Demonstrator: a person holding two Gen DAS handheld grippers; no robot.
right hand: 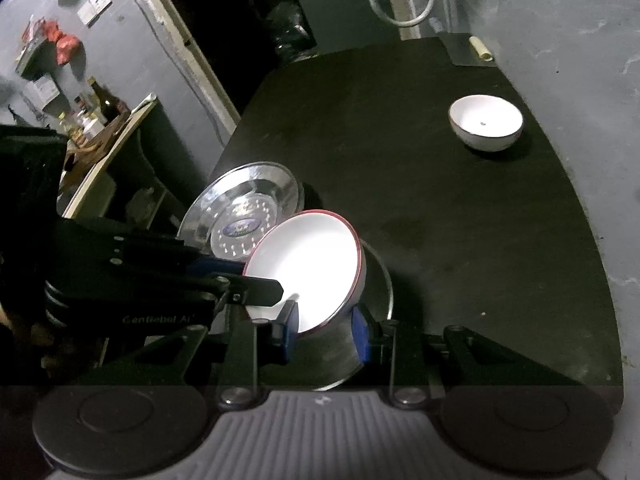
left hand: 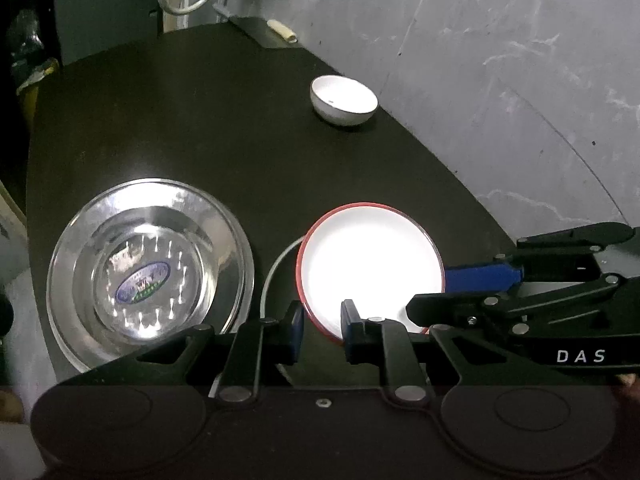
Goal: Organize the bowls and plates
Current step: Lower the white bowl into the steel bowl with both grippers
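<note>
A white red-rimmed plate (left hand: 370,268) is held tilted above a steel plate (right hand: 380,280) on the black table. My left gripper (left hand: 322,328) is shut on its near rim; my right gripper (right hand: 326,326) is shut on its other rim. The right gripper also shows in the left wrist view (left hand: 428,292), and the left gripper shows in the right wrist view (right hand: 260,280). A steel bowl-shaped plate (left hand: 150,272) with a blue sticker sits to the left and also shows in the right wrist view (right hand: 244,212). A small white bowl (left hand: 344,100) stands far back, also in the right wrist view (right hand: 485,122).
The black table (left hand: 200,128) ends at a grey wall (left hand: 520,80) on the right. A dark flat object with a small roll (left hand: 282,32) lies at the far end. A shelf with bottles (right hand: 92,116) stands off the table's left side.
</note>
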